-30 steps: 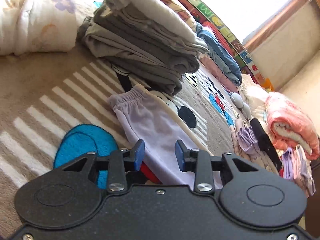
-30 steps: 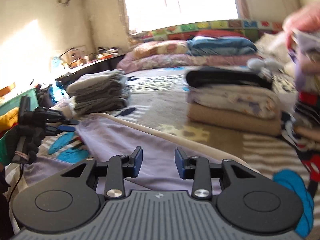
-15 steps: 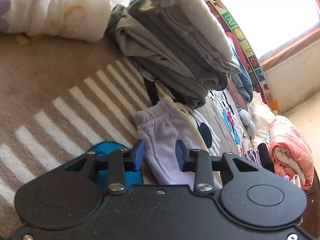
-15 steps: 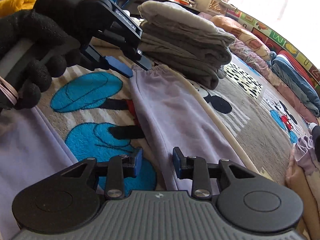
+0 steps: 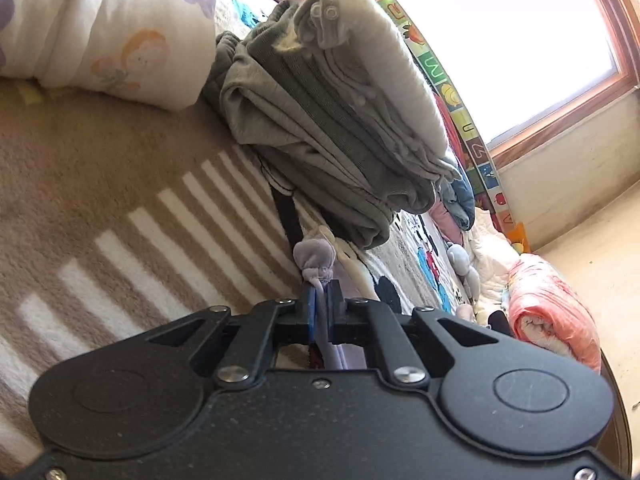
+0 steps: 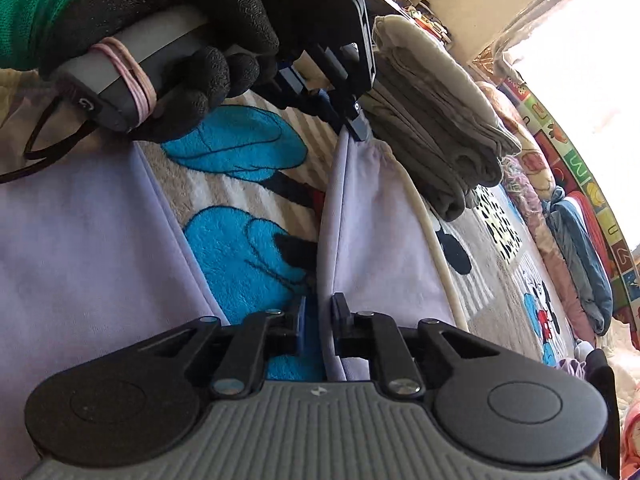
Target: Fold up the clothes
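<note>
Lilac trousers (image 6: 372, 220) lie spread on a beige cartoon blanket (image 5: 100, 184). My left gripper (image 5: 320, 292) is shut on the gathered cuff (image 5: 316, 256) of one leg, which bunches out past the fingertips. In the right wrist view a black-gloved hand (image 6: 192, 40) holds that left gripper (image 6: 358, 126) at the leg's far end. My right gripper (image 6: 320, 308) is lower on the same leg, its jaws drawn in on the leg's raised folded edge. The edge runs as a ridge between the two grippers. The other leg (image 6: 80, 240) lies flat at the left.
A tall stack of folded grey clothes (image 5: 320, 140) stands just beyond the cuff. A white printed quilt (image 5: 100, 28) lies at the far left, a pink bundle (image 5: 552, 312) at the right. More folded bedding (image 6: 580, 248) lines the window side.
My left gripper closed on the lilac cuff and pinched it into a bunch. My right gripper swung over from the bedding side, rolled, and narrowed onto the leg's edge.
</note>
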`<control>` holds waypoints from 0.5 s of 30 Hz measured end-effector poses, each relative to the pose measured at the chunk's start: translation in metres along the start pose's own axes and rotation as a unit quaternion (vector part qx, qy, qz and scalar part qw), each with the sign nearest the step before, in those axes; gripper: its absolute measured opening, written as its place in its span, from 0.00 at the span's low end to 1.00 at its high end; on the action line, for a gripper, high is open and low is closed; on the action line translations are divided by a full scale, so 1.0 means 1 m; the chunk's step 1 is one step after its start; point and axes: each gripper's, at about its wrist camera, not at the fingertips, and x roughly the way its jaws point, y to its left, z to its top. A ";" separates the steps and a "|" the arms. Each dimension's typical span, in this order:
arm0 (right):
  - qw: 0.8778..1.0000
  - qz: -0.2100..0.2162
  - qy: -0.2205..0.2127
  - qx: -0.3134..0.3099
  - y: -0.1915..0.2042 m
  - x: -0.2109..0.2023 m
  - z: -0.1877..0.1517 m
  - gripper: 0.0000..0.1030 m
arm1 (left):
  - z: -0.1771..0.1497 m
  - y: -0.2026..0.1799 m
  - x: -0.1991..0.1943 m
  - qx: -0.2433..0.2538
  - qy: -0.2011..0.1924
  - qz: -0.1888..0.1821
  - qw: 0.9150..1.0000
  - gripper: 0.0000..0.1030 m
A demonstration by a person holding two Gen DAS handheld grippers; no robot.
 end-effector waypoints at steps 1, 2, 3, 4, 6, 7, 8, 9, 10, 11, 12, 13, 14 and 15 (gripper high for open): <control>1.000 0.011 -0.004 0.016 -0.006 -0.005 0.000 0.24 | -0.001 0.002 0.000 0.000 0.001 0.011 1.000 0.02; 0.999 0.023 -0.005 0.034 -0.013 -0.010 0.000 0.29 | -0.001 0.003 0.000 -0.002 0.001 0.015 1.000 0.02; 0.998 0.035 -0.006 0.052 -0.019 -0.015 -0.001 0.30 | 0.000 0.004 0.000 -0.003 0.003 0.018 1.000 0.02; 0.996 0.045 -0.008 0.074 -0.027 -0.022 -0.004 0.31 | 0.001 0.002 0.000 0.004 0.008 0.027 1.000 0.03; 0.991 0.057 -0.013 0.119 -0.042 -0.036 -0.013 0.38 | 0.002 -0.006 0.003 0.033 0.023 0.065 0.997 0.06; 0.988 0.059 -0.014 0.141 -0.049 -0.044 -0.022 0.38 | 0.003 -0.011 0.000 0.049 0.014 0.085 0.995 0.13; 0.986 0.059 -0.012 0.159 -0.056 -0.051 -0.032 0.38 | 0.004 -0.018 -0.008 0.071 -0.005 0.102 0.992 0.14; 0.983 0.059 -0.009 0.174 -0.062 -0.057 -0.042 0.38 | 0.005 -0.026 -0.015 0.096 -0.025 0.118 0.988 0.14; 0.980 0.054 -0.007 0.193 -0.070 -0.062 -0.054 0.38 | 0.005 -0.034 -0.022 0.119 -0.041 0.120 0.985 0.14; 0.976 0.046 -0.006 0.214 -0.078 -0.067 -0.066 0.38 | 0.005 -0.043 -0.029 0.141 -0.055 0.115 0.982 0.14; 0.970 0.036 -0.007 0.240 -0.087 -0.070 -0.079 0.34 | 0.004 -0.049 -0.031 0.155 -0.051 0.097 0.982 0.14; 0.962 0.029 -0.009 0.270 -0.095 -0.073 -0.091 0.34 | 0.003 -0.053 -0.031 0.163 -0.039 0.073 0.983 0.14; 0.952 0.019 -0.013 0.305 -0.104 -0.076 -0.104 0.32 | -0.001 -0.058 -0.026 0.173 -0.022 0.052 0.983 0.14; 0.943 0.013 -0.019 0.333 -0.110 -0.077 -0.113 0.31 | -0.006 -0.061 -0.018 0.185 0.000 0.039 0.982 0.14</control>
